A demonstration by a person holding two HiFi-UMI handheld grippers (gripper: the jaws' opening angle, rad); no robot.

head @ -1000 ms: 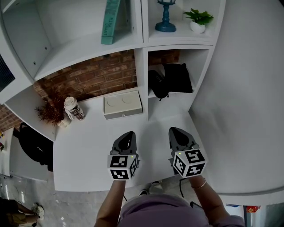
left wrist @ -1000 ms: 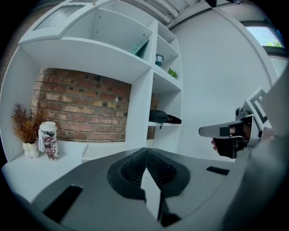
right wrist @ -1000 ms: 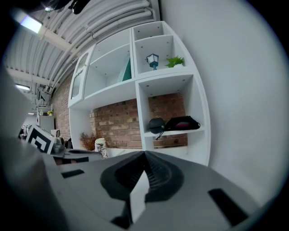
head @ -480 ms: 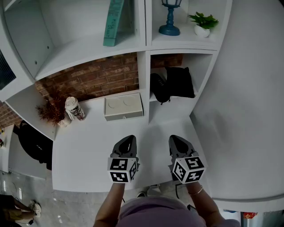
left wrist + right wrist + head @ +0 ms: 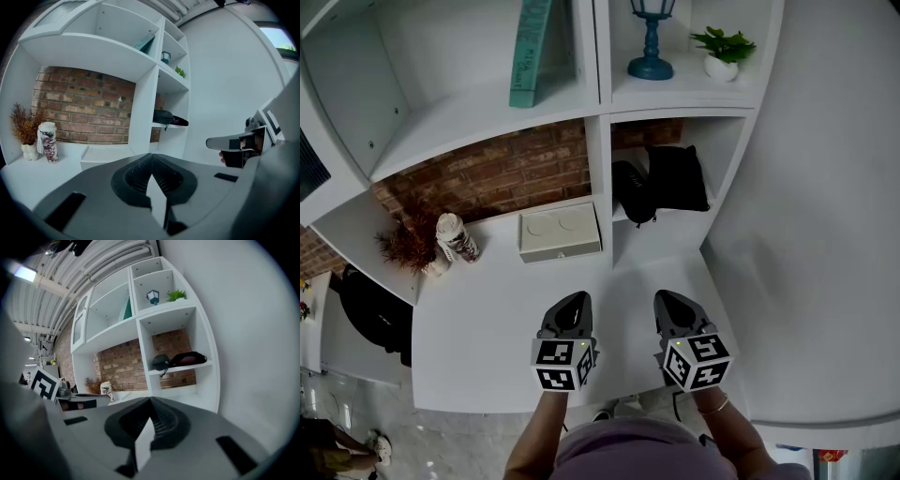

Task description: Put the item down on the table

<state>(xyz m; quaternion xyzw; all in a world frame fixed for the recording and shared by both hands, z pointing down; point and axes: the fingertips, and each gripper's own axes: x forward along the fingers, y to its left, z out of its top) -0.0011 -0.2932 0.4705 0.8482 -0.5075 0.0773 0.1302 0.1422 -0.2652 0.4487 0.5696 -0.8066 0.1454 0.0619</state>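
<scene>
My left gripper (image 5: 570, 305) and right gripper (image 5: 670, 302) hover over the surface (image 5: 478, 328), both sets of fingers pressed together and empty. The box (image 5: 560, 232) lies at the surface's back. The can (image 5: 457, 234) stands beside the plant (image 5: 408, 242).

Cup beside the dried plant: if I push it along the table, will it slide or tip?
The cup stands upright and is tall and narrow, so a push high up would probably tip it; a low push seems safer. It looks round, so once it is down it may roll. The dried plant stands right beside it and could get knocked too.
</scene>
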